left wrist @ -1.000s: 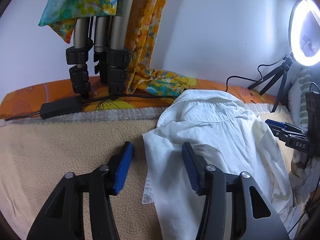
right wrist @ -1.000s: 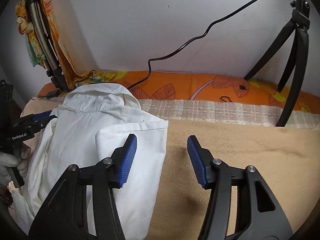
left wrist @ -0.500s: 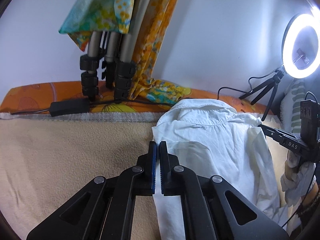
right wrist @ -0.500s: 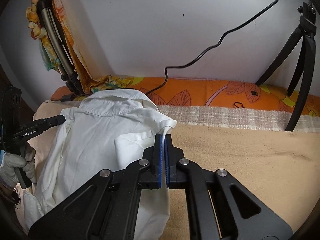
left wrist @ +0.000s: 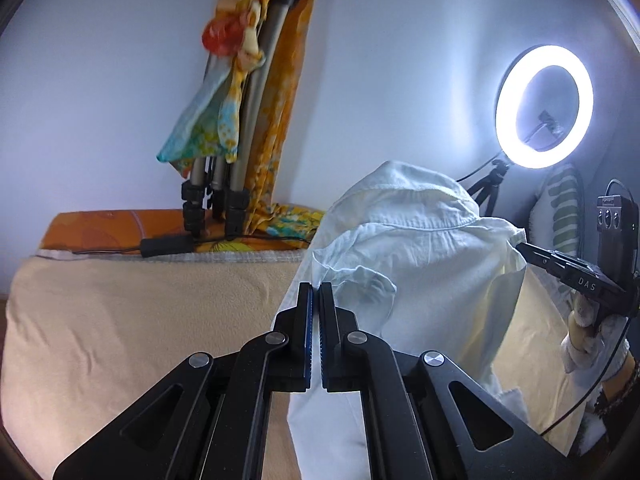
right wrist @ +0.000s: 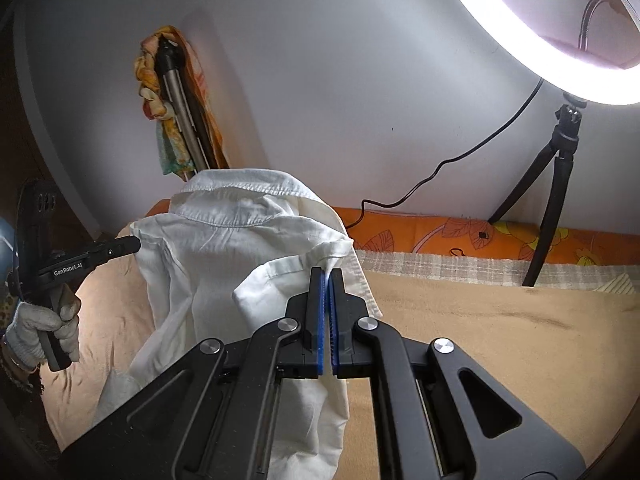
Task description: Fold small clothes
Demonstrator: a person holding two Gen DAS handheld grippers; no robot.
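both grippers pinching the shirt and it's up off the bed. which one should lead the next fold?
Probably either; slight edge to the left. The left gripper and right gripper each clamp a shoulder of the white shirt, but the beige blanket shows more open surface on the left.

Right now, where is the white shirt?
The white shirt is lifted off the beige blanket, pinched at either side by the left gripper and the right gripper, in front of the ring light.

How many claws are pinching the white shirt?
2. The left claw pinches the white shirt on one shoulder edge; the right claw pinches the other.
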